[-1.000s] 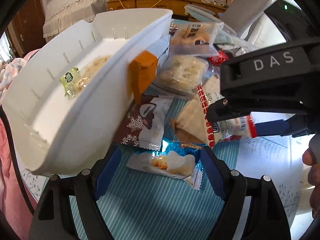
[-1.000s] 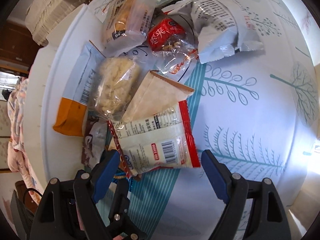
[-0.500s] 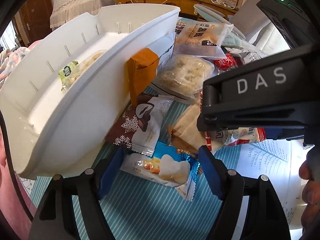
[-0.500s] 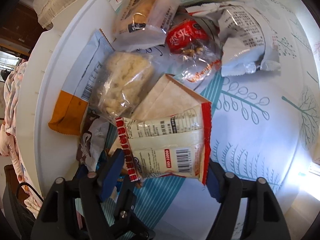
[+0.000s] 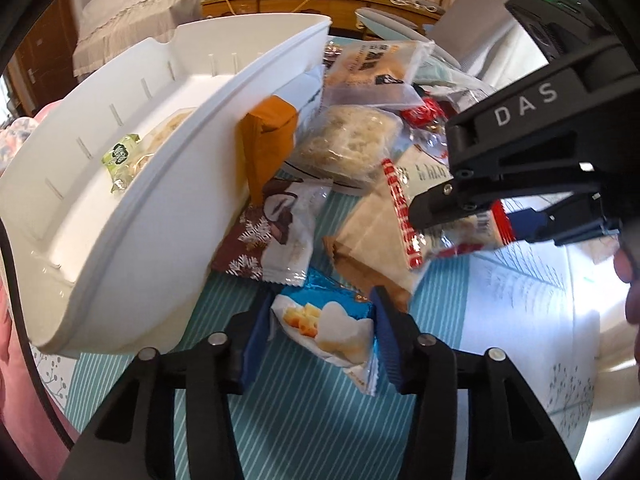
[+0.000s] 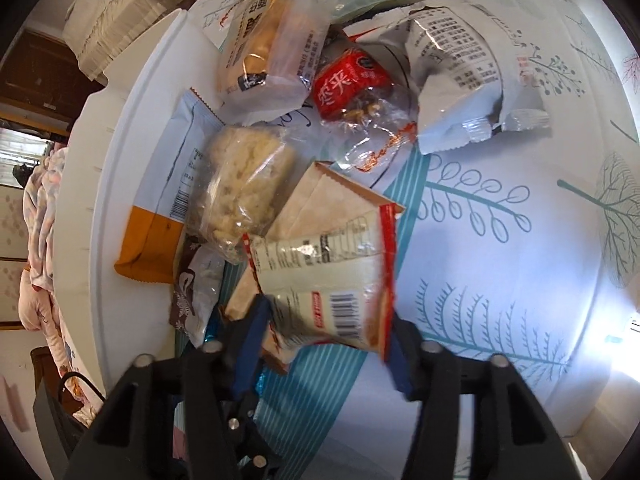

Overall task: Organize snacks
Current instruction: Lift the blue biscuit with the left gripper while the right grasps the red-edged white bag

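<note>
Snack packets lie heaped on a patterned tablecloth (image 6: pixel 500 240) beside a white tray (image 5: pixel 132 240). The left gripper (image 5: pixel 320 328) is closing on a blue cheese-snack packet (image 5: pixel 332 320), pads touching its sides. The right gripper (image 6: pixel 328 332) is closing around a red-edged cream packet (image 6: pixel 328 276), pads at its edges.

The left gripper (image 5: pixel 320 330) points steeply down, its blue-padded fingers (image 5: pixel 256 340) closing around a snack packet. At its two o'clock, the right gripper (image 6: pixel 326 344) also points down, its fingers closing around another packet.
</note>
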